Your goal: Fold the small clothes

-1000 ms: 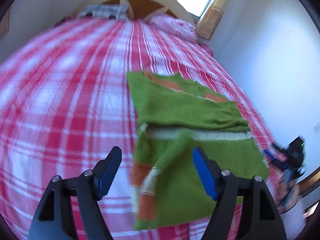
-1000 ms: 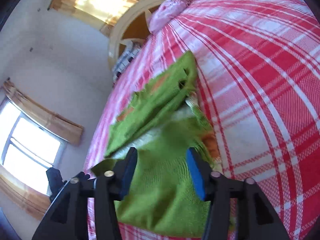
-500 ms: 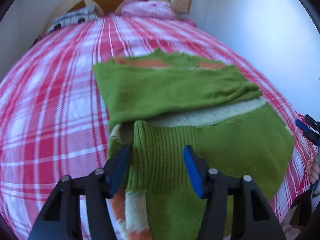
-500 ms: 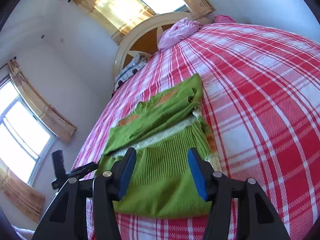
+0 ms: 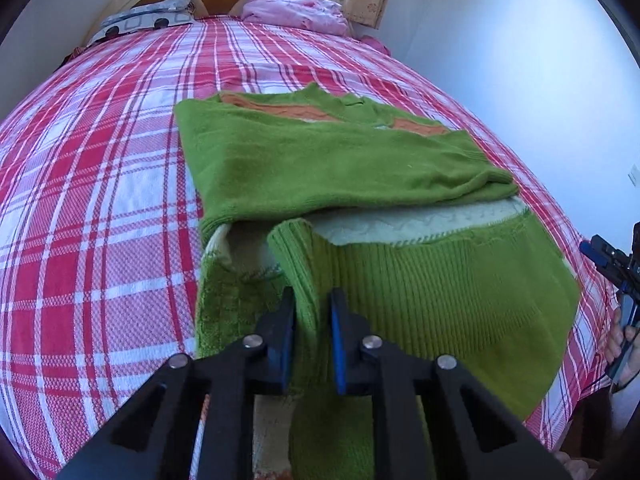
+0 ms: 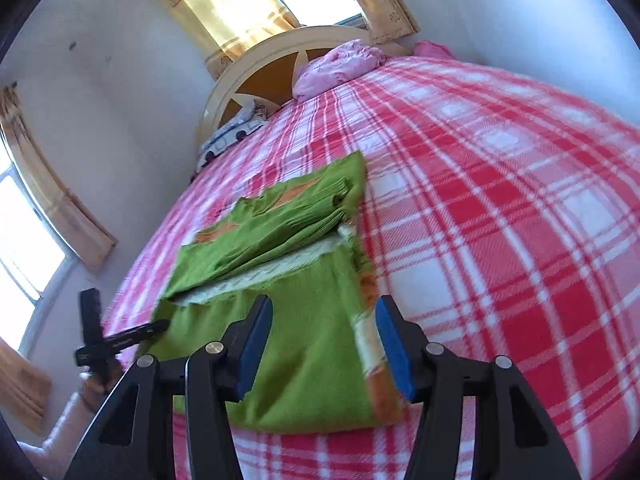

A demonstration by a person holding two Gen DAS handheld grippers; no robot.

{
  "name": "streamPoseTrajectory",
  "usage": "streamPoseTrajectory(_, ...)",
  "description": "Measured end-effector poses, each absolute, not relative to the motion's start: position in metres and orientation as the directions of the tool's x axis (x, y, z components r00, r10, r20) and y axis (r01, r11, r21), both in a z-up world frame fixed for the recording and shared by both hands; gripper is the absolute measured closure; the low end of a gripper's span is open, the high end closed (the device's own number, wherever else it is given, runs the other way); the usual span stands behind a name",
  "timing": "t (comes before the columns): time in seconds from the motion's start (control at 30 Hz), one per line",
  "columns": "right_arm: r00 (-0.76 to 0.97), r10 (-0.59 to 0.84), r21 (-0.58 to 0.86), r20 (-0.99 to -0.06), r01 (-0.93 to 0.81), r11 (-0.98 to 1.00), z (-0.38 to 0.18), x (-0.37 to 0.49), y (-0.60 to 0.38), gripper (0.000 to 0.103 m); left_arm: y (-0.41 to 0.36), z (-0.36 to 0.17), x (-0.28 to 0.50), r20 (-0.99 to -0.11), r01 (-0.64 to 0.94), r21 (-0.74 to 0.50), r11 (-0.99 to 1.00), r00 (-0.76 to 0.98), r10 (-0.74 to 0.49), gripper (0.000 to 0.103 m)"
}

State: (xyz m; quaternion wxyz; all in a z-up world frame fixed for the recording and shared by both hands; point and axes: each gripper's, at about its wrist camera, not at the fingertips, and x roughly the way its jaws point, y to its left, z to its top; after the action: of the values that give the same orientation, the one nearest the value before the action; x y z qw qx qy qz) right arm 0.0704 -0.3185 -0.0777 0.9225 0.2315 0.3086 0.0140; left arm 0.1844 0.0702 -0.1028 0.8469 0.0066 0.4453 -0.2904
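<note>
Jaws of left tool [image 5: 312, 316] just closed, pinching green sweater [image 5: 400, 300] fold.

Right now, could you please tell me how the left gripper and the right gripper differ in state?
The left gripper has just closed onto a ribbed fold of the green sweater; the right gripper stands open with nothing pinched. The left gripper's pads touch the knit, while the right gripper hovers above the sweater's near part. Both have blue pads and point toward the same sweater on the plaid bed.

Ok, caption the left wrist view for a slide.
Left gripper pinching a ribbed fold of the green knitted sweater on the red-and-white checked bedspread.
</note>
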Motion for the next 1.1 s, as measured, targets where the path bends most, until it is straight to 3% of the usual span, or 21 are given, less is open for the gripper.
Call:
streamPoseTrajectory(0.2, 0.765, 0.157, 0.314, -0.624, 0.061, 0.947, -0.079, 0.108, -0.313, 0.046, 0.066, -0.104, 0.191, -0.76, 0.488, -0.256, 0.834, 0.431, -0.486, 0.077)
streamPoseTrajectory(0.27, 0.752, 0.139, 0.256, -0.644, 0.04, 0.966, -0.085, 0.125, -0.306, 0.046, 0.063, -0.104, 0.192, -0.76, 0.49, -0.261, 0.832, 0.428, -0.49, 0.066)
streamPoseTrajectory(0.33, 0.74, 0.12, 0.199, -0.662, 0.02, 0.98, -0.091, 0.137, -0.298, 0.046, 0.059, -0.103, 0.191, -0.758, 0.496, -0.269, 0.826, 0.42, -0.499, 0.037)
streamPoseTrajectory(0.43, 0.702, 0.123, 0.152, -0.701, -0.021, 0.988, -0.103, 0.151, -0.287, 0.046, 0.046, -0.103, 0.188, -0.771, 0.514, -0.213, 0.831, 0.433, -0.466, 0.031)
streamPoseTrajectory(0.57, 0.671, 0.062, 0.031, -0.739, -0.058, 0.998, -0.113, 0.155, -0.27, 0.048, 0.042, -0.104, 0.182, -0.766, 0.528, -0.149, 0.836, 0.473, -0.435, 0.038)
streamPoseTrajectory(0.6, 0.665, 0.049, 0.01, -0.745, -0.062, 0.998, -0.113, 0.154, -0.267, 0.062, 0.044, -0.104, 0.182, -0.762, 0.526, -0.156, 0.836, 0.474, -0.441, 0.041)
streamPoseTrajectory(0.63, 0.658, 0.045, 0.002, -0.752, -0.065, 0.998, -0.113, 0.152, -0.265, 0.077, 0.047, -0.103, 0.182, -0.758, 0.521, -0.167, 0.837, 0.475, -0.447, 0.049)
streamPoseTrajectory(0.67, 0.657, 0.042, 0.003, -0.753, -0.06, 0.998, -0.112, 0.149, -0.265, 0.081, 0.051, -0.103, 0.182, -0.755, 0.51, -0.174, 0.842, 0.479, -0.447, 0.055)
streamPoseTrajectory(0.73, 0.669, 0.034, 0.004, -0.743, -0.047, 0.999, -0.108, 0.143, -0.266, 0.09, 0.06, -0.102, 0.182, -0.751, 0.483, -0.191, 0.854, 0.489, -0.444, 0.087)
streamPoseTrajectory(0.77, 0.677, 0.035, 0.009, -0.735, -0.041, 0.999, -0.105, 0.14, -0.266, 0.092, 0.064, -0.102, 0.183, -0.749, 0.471, -0.202, 0.859, 0.491, -0.445, 0.091)
streamPoseTrajectory(1.1, 0.786, 0.015, 0.044, -0.618, 0.016, 0.999, -0.061, 0.104, -0.26, 0.094, 0.086, -0.078, 0.151, -0.644, 0.457, -0.263, 0.85, 0.573, -0.507, 0.094)
